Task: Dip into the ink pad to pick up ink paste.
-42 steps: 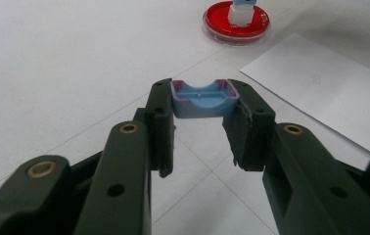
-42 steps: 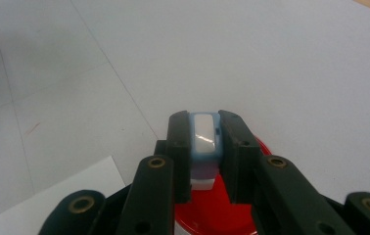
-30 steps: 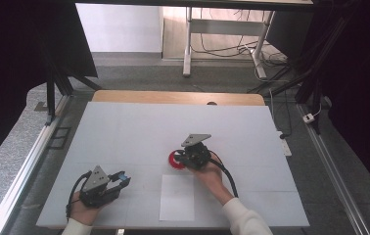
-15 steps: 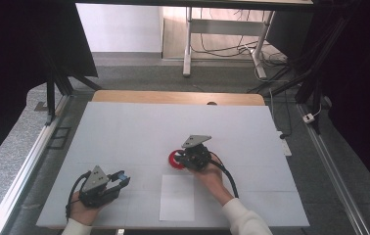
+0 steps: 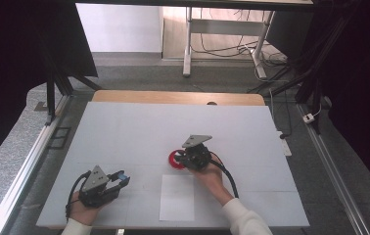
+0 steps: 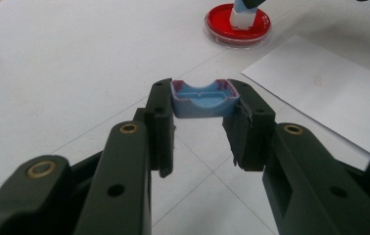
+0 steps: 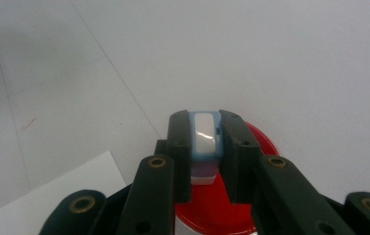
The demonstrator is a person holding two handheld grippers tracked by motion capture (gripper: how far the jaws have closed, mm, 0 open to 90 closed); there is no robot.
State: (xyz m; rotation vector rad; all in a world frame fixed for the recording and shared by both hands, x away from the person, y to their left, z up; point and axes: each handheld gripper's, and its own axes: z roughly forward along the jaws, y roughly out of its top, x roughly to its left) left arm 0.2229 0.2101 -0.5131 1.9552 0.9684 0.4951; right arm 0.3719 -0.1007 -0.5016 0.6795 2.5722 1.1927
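Left gripper (image 6: 203, 125) jaws clamp blue cap (image 6: 203, 99), right gripper (image 7: 205, 149) jaws grip stamp (image 7: 204, 138), seemingly, over red dish (image 6: 238, 24).

Lab or recording workspace, white work table (image 5: 124, 127) centre frame on grey carpet, black curtains (image 5: 21, 44) at left and right edges, aluminium frame rails (image 5: 21, 171), loose cables (image 5: 227, 46) under desk (image 5: 222, 24) at top

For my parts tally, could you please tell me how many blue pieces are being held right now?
2: a blue cap in the left tool, and a blue-and-white stamp in the right tool, over the red dish.
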